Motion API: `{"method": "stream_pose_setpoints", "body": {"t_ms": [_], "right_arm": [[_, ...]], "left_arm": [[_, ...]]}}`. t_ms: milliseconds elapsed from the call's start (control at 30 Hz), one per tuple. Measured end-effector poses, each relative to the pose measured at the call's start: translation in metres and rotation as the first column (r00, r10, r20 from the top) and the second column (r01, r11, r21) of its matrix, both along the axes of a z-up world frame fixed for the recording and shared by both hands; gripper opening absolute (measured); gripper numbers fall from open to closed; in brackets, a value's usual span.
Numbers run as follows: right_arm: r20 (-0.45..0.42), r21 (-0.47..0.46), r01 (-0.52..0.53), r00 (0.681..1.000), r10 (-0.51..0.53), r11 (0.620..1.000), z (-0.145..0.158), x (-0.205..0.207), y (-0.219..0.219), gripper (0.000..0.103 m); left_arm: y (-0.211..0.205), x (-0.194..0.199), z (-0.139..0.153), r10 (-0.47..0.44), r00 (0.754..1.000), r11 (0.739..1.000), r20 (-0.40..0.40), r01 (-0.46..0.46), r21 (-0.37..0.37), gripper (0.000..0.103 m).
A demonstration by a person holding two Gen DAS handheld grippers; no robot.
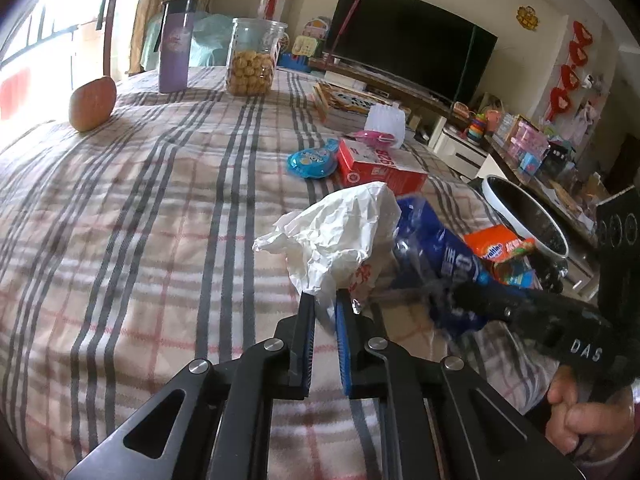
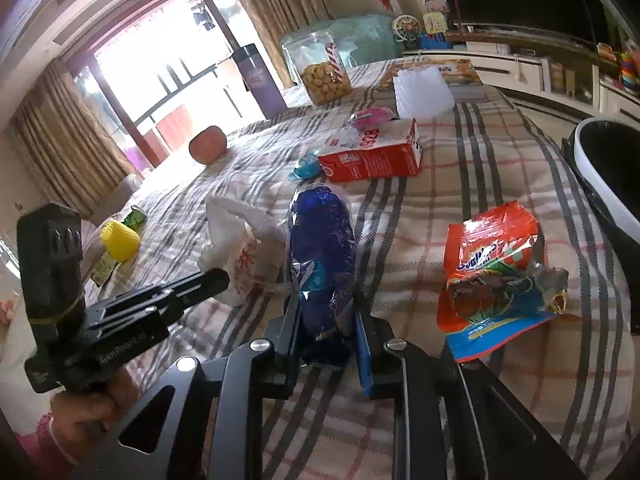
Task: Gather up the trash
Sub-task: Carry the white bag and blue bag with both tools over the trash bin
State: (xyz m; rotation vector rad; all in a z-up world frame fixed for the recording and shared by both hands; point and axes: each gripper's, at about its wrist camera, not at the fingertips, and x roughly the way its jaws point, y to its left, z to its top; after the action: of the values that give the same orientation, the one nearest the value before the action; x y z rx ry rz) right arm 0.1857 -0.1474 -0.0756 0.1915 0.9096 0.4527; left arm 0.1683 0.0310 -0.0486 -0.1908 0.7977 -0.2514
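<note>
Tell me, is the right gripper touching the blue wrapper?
Touching. In the right wrist view, the right gripper has both fingers pressed against the sides of the blue wrapper.

A wide stretch of the plaid tablecloth point(image 1: 132, 216) lies bare across the left and lower left of the left wrist view. The centre right is crowded: a crumpled white plastic bag point(image 1: 340, 232), a blue crinkled wrapper point(image 2: 322, 248) touching it, and an orange snack packet point(image 2: 494, 276) set apart to the right, with open cloth between. A red carton point(image 2: 372, 156) lies behind them. The white-rimmed black bin point(image 2: 608, 168) stands off the table's right edge. A round apple point(image 1: 93, 103) sits alone at upper left.
</note>
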Motion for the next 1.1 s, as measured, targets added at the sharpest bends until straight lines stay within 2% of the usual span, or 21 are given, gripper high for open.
{"method": "stream_pose_setpoints", "body": {"t_ms": [133,200,267,333,367,433,733,1100], "right_arm": [[0.004,-0.008,-0.003,1.0,0.003,1.0,0.002,-0.001,0.0,0.022],[0.003,-0.006,0.003,1.0,-0.003,1.0,0.002,-0.001,-0.001,0.022],[0.023,-0.024,0.044,0.999,-0.043,0.999,0.005,-0.001,-0.009,0.022],[0.017,0.026,0.064,0.998,-0.065,0.998,0.009,0.001,-0.021,0.022],[0.014,0.053,0.068,0.998,-0.069,0.996,0.011,0.002,-0.026,0.022],[0.031,0.046,0.087,0.996,-0.089,0.995,0.018,0.003,-0.031,0.022],[0.086,0.109,0.17,0.98,-0.18,0.979,0.049,0.004,-0.073,0.023],[0.136,0.135,0.326,0.929,-0.343,0.936,0.071,-0.001,-0.149,0.024]], "left_arm": [[0.005,-0.003,-0.002,0.009,1.0,1.0,-0.002,-0.009,0.009,0.01],[0.009,-0.003,-0.005,0.02,1.0,1.0,-0.013,-0.02,0.002,0.003],[0.013,-0.005,-0.009,0.064,0.998,0.996,-0.016,-0.063,0.056,0.003],[0.027,-0.005,-0.013,0.075,0.996,0.997,-0.038,-0.076,-0.011,0.003],[0.029,-0.004,-0.012,0.076,0.996,0.997,-0.042,-0.077,-0.023,0.003],[0.025,-0.003,-0.007,0.075,0.997,0.997,-0.025,-0.075,-0.012,0.003],[-0.01,0.008,0.026,-0.003,0.997,1.0,0.071,0.003,-0.006,0.003],[-0.069,0.045,0.046,-0.136,0.984,0.991,0.114,0.136,0.013,0.003]]}}
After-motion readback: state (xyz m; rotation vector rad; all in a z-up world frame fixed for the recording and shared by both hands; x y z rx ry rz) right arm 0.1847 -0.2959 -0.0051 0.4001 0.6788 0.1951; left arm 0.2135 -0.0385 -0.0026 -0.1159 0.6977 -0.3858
